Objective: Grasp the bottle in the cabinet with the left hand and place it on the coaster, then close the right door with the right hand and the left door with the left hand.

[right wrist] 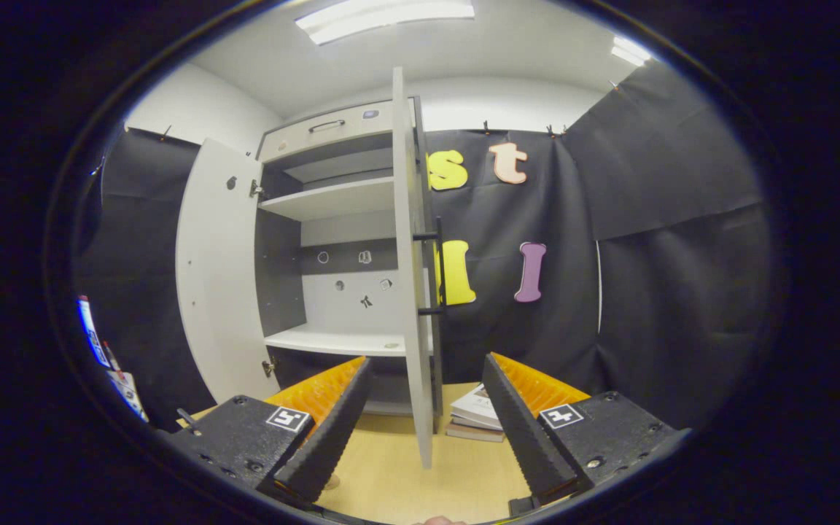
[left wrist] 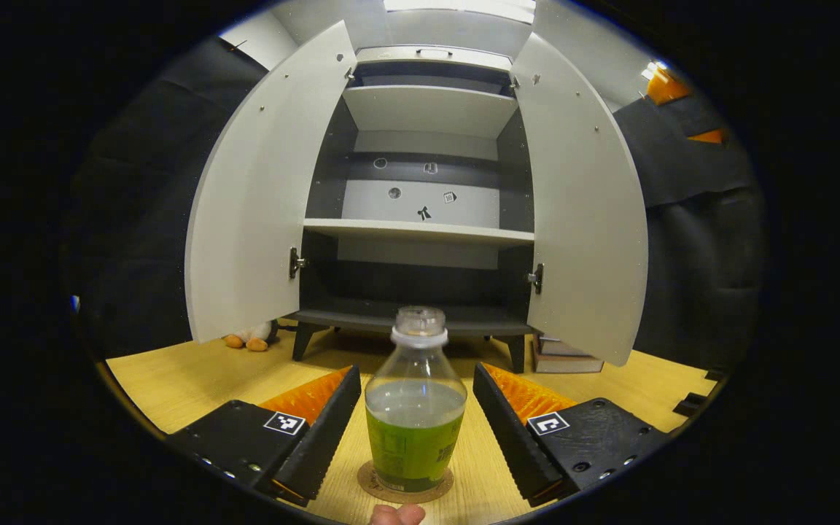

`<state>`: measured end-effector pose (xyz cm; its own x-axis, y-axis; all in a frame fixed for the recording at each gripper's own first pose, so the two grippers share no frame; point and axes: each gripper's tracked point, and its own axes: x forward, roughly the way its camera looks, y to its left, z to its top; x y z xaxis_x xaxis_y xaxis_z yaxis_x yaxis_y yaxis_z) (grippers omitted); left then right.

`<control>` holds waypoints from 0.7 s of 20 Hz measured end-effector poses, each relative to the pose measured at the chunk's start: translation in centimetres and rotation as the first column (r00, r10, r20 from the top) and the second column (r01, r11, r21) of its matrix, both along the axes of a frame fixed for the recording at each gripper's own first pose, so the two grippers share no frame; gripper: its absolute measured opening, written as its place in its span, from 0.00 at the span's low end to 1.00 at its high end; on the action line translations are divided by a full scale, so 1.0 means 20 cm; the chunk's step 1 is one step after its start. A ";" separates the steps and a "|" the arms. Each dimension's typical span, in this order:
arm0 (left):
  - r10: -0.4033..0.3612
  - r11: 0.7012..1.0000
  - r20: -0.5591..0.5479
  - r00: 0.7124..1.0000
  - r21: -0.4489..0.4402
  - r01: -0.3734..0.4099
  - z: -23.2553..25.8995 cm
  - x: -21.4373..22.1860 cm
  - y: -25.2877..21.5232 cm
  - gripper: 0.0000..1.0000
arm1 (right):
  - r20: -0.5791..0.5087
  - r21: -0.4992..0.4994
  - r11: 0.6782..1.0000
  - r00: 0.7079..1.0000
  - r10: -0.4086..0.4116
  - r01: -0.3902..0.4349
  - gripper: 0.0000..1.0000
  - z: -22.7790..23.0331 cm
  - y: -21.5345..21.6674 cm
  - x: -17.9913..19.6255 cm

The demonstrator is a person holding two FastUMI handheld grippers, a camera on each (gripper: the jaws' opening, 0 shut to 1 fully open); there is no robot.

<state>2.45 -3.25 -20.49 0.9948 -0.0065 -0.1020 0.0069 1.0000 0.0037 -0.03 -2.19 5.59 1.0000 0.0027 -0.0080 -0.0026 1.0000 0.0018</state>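
Two grippers, both spread: left gripper (left wrist: 416,426) flanks the bottle (left wrist: 415,415) on its coaster (left wrist: 405,493), untouched; right gripper (right wrist: 426,426) straddles the right door (right wrist: 411,292) edge, empty.

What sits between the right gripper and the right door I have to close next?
Nothing visible. The right gripper is open, and the right door stands edge-on straight ahead between its fingers, handle on the far side. The books lie on the table past the door, off its closing path as far as I can judge.
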 end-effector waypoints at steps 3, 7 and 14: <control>-0.001 1.000 0.034 0.999 -0.012 0.001 0.19 0.00 0.01 0.94 | 0.000 0.015 1.000 1.000 -0.007 0.007 0.99 -0.02 -0.01 0.01; 0.006 1.000 0.024 1.000 -0.013 -0.006 0.40 -0.03 0.02 0.94 | 0.029 0.026 0.999 0.999 -0.020 0.019 0.99 -0.07 -0.07 0.06; 0.000 1.000 -0.007 1.000 -0.027 0.000 0.63 -0.13 0.00 0.94 | 0.041 0.058 0.998 0.999 -0.015 0.013 0.99 -0.27 -0.08 0.05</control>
<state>-0.09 -3.19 -7.92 0.9940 -0.0091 -0.1089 0.0066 0.9997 -0.0230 0.93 -3.70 0.28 0.9994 -0.0120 0.0332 0.0100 0.9982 0.0593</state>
